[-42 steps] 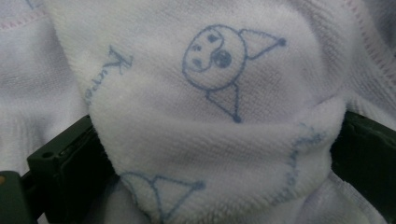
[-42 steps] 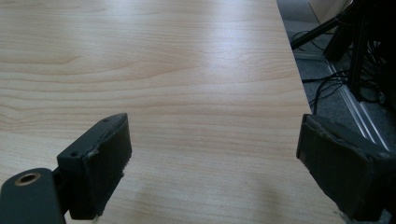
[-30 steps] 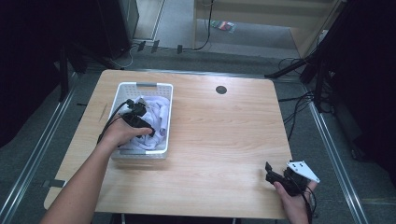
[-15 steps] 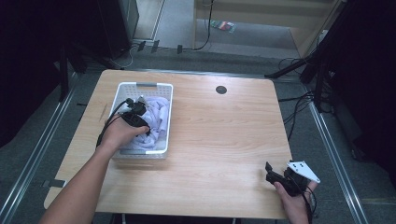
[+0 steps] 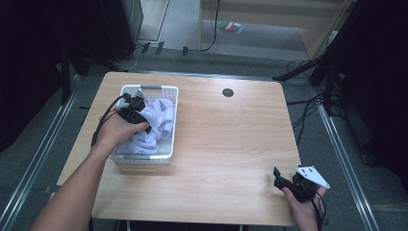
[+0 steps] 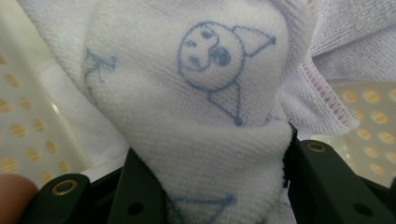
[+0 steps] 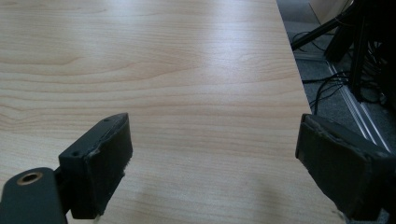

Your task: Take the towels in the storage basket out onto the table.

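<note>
Currently the white towel (image 6: 196, 116) is lying bunched in the white basket (image 5: 166, 91) at the table's (image 5: 231, 139) far left, and my left gripper (image 5: 144, 126) is pinching a fold of it, having just been closing. My right gripper (image 7: 212, 163) is resting near right, jaws spread, holding nothing.

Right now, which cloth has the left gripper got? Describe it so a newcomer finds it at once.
On the wooden table, look in the white perforated basket at its left. Among the pale lavender cloths heaped inside, the left gripper has its jaws shut on a white towel. Unlike its neighbours, this one bears a blue line drawing of a round face with triangles.
</note>
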A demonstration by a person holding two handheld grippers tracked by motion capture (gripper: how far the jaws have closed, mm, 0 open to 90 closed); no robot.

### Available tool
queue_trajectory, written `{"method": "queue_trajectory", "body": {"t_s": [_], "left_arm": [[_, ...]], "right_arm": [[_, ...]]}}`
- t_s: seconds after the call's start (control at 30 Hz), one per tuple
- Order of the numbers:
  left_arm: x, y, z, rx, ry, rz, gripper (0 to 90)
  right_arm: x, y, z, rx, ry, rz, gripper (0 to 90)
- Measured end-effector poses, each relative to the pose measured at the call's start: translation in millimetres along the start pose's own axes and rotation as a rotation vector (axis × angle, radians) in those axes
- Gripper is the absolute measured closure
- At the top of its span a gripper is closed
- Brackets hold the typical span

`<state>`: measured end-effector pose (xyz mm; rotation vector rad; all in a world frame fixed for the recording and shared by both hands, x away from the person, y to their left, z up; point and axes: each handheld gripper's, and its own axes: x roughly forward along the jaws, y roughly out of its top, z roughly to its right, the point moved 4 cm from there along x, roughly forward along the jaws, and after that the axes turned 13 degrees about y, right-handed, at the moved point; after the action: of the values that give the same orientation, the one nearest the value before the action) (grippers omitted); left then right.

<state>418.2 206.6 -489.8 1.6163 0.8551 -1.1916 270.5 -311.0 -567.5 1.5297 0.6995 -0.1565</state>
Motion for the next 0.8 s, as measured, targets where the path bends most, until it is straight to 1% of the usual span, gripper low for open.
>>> {"method": "queue_trajectory", "body": {"t_s": [0.07,0.1,0.13,0.17,0.23,0.3,0.33,0.4,0.43,0.53,0.6,0.63,0.7,0.8], "left_arm": [[-8.1,1.8,-2.1,0.005,0.002,0.009,61.1],[-17.8,4.3,-3.8,0.000,0.001,0.017,61.1],[-17.8,4.3,-3.8,0.000,0.001,0.017,61.1],[-23.4,5.8,-4.4,0.006,-0.001,0.021,61.0],[-32.7,8.7,-6.1,0.012,0.012,0.032,61.0],[-40.7,11.5,-7.0,0.009,0.014,0.046,61.0],[-45.3,13.2,-8.1,0.014,0.021,0.052,61.0],[-53.6,16.0,-8.8,0.015,0.026,0.056,61.0],[-61.3,19.1,-9.2,0.023,0.036,0.059,60.9],[-74.1,24.4,-10.2,0.033,0.055,0.063,60.8],[-77.0,25.6,-10.5,0.030,0.057,0.071,60.8],[-85.0,28.5,-10.9,0.030,0.054,0.080,60.8],[-91.3,31.2,-9.6,0.035,0.057,0.085,60.7],[-95.2,33.0,-8.3,0.041,0.060,0.091,60.7]], "right_arm": [[0.0,0.0,0.0,-0.001,0.001,-0.001,10.8],[0.1,0.0,0.0,-0.002,0.001,-0.002,10.8],[0.1,0.0,0.0,-0.002,0.001,-0.002,10.8],[0.2,0.0,0.0,-0.003,0.000,-0.001,10.8],[0.0,0.0,0.0,-0.002,0.000,-0.002,10.8],[0.1,0.0,0.0,-0.002,0.000,-0.002,10.8],[0.2,0.0,0.1,-0.004,0.000,-0.002,10.8],[0.2,0.0,0.1,-0.004,0.000,-0.002,10.8],[0.2,0.0,0.1,-0.003,0.000,-0.002,10.8],[0.2,0.0,0.1,-0.004,-0.001,-0.003,10.8],[0.3,0.0,0.2,-0.006,0.000,-0.003,10.8],[0.4,0.1,0.3,-0.008,0.001,-0.002,10.8],[0.4,0.1,0.3,-0.008,0.001,-0.003,10.8],[0.5,0.1,0.4,-0.009,0.002,-0.003,10.8]]}}
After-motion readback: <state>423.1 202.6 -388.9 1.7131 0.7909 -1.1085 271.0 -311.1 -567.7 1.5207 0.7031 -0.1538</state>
